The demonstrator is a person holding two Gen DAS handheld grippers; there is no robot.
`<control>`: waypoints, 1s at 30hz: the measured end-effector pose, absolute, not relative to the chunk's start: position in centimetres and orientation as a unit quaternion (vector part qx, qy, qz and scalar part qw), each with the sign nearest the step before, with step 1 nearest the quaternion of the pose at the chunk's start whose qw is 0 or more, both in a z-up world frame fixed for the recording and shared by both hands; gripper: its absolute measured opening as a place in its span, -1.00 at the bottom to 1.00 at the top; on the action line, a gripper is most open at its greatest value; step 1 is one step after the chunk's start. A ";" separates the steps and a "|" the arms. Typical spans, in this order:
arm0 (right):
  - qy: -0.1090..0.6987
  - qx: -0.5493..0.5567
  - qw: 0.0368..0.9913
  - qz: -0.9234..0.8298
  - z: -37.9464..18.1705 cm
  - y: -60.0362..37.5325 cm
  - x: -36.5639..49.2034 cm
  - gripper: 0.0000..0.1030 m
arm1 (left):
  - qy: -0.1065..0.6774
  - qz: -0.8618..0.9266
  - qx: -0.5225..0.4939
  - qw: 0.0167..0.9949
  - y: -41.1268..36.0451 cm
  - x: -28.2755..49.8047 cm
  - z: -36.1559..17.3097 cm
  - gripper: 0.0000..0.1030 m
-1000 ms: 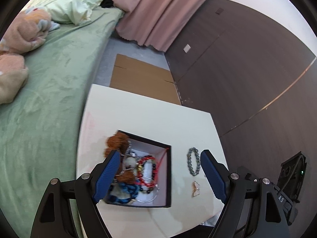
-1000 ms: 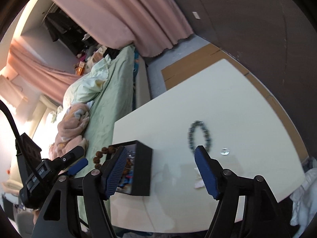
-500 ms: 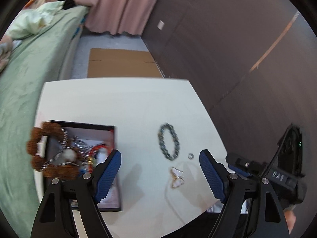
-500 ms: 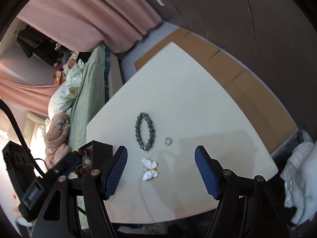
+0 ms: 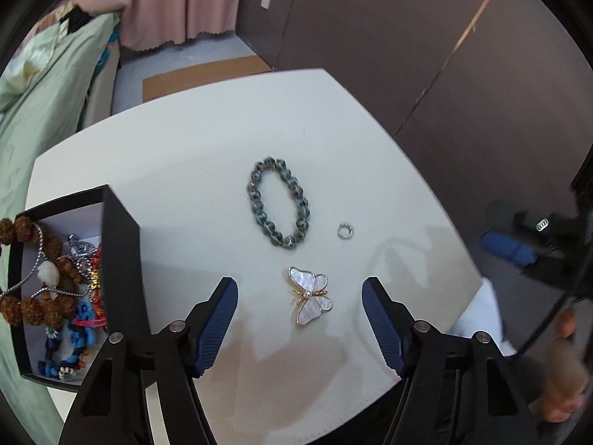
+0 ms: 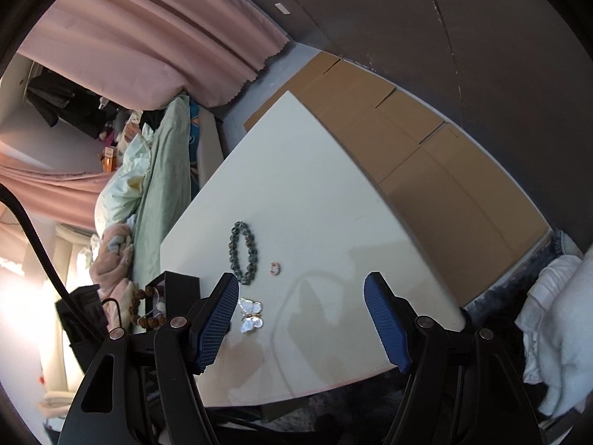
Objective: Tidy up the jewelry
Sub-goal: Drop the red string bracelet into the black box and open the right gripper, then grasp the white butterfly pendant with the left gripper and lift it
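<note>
Now my left gripper hangs spread over the butterfly brooch, its jaws having just been closing, pads clear of it; beyond the brooch lie the beaded bracelet and small ring. Left of the brooch stands the black jewelry box; my right gripper is spread and empty, the brooch beside its left finger.
</note>
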State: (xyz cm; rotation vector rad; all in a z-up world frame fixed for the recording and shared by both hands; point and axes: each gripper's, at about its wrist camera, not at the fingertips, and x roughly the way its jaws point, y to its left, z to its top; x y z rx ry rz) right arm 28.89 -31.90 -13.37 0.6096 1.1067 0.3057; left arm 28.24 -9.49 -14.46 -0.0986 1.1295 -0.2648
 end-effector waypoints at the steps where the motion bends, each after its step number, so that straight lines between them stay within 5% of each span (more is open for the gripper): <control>1: 0.515 0.284 0.797 0.142 -13.3 -32.0 28.9 0.37 | 0.537 -0.126 -0.043 0.833 -9.8 28.3 -14.9 0.32; 10: 0.516 0.275 0.799 0.143 -13.6 -32.2 29.2 0.37 | 0.558 -0.110 -0.042 0.822 -10.0 28.6 -16.7 -0.24; 12: 0.519 0.269 0.799 0.142 -13.8 -31.7 29.5 0.37 | 0.557 -0.111 -0.048 0.822 -9.9 28.6 -16.7 -0.63; 23: 0.528 0.235 0.801 0.155 -15.2 -28.3 31.0 0.35 | 0.550 -0.129 -0.089 0.820 -9.0 28.8 -15.4 -0.74; 30: 0.536 0.190 0.806 0.165 -15.6 -26.4 31.6 -0.05 | 0.529 -0.124 -0.113 0.832 -7.3 28.9 -13.5 -0.74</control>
